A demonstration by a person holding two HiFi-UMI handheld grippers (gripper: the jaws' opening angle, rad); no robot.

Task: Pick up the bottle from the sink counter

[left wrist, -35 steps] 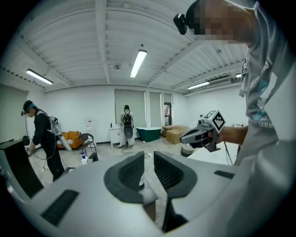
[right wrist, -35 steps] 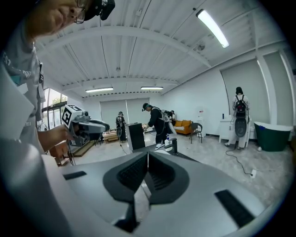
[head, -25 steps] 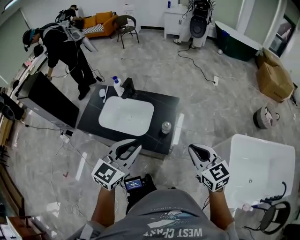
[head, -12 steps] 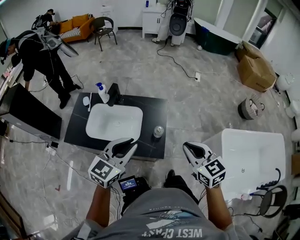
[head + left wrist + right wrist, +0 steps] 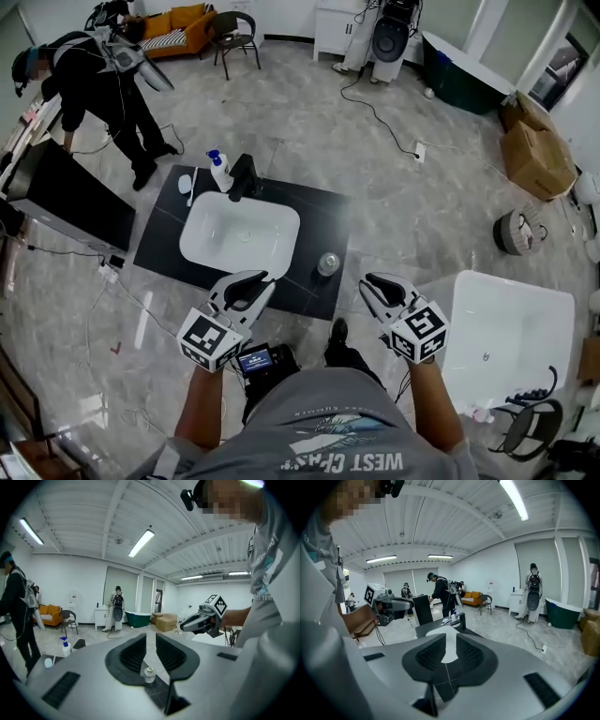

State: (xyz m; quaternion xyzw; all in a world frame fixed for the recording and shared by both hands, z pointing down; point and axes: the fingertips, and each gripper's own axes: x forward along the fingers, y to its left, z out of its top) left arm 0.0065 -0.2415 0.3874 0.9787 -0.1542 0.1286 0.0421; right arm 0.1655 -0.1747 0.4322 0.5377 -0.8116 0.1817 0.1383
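Observation:
A small clear bottle with a silvery cap stands on the black sink counter, near its front right corner, right of the white basin. My left gripper hovers just before the counter's near edge, left of the bottle. Its jaws stand slightly apart and hold nothing. In the left gripper view the bottle shows far off, low in the gap of the left gripper. My right gripper hangs a little right of and nearer than the bottle. Its jaws are opening, with nothing between them.
A blue-topped spray bottle and a black faucet stand at the counter's far edge. A person bends over a black cabinet at the left. A white tub sits at the right, cardboard boxes beyond.
Both grippers have come closer to the counter's near edge and the bottle. The right gripper's jaws have parted a little.

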